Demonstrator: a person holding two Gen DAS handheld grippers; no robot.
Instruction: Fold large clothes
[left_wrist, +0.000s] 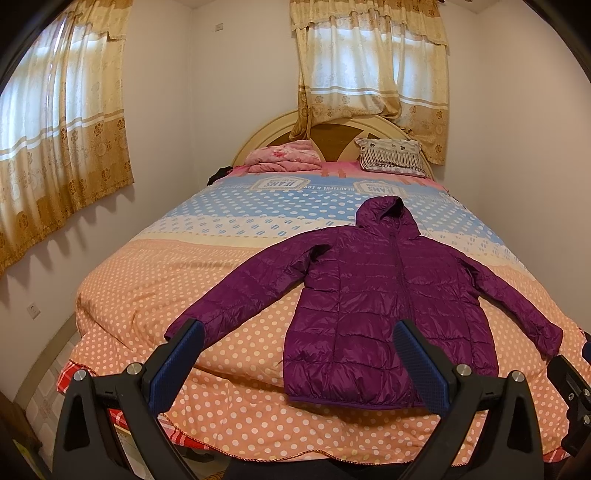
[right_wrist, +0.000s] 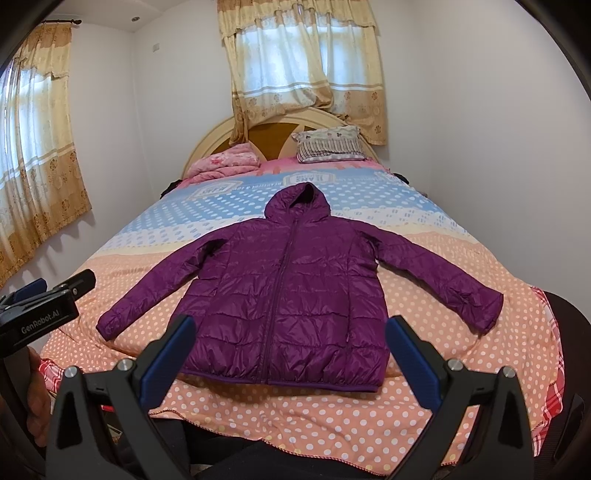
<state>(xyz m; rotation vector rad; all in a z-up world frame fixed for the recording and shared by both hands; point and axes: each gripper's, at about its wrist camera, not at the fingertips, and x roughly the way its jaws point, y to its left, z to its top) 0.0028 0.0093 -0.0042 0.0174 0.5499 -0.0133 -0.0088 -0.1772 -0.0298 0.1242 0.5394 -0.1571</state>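
A purple quilted hooded jacket lies flat and face up on the bed, zipped, hood away from me, both sleeves spread outward. It also shows in the right wrist view. My left gripper is open and empty, held above the bed's near edge, left of the jacket's hem. My right gripper is open and empty, hovering in front of the jacket's hem. The left gripper's body shows at the left edge of the right wrist view.
The bed has a polka-dot cover, orange near me and blue farther off. A folded pink blanket and a striped pillow lie by the headboard. Curtained windows stand on the left and back walls.
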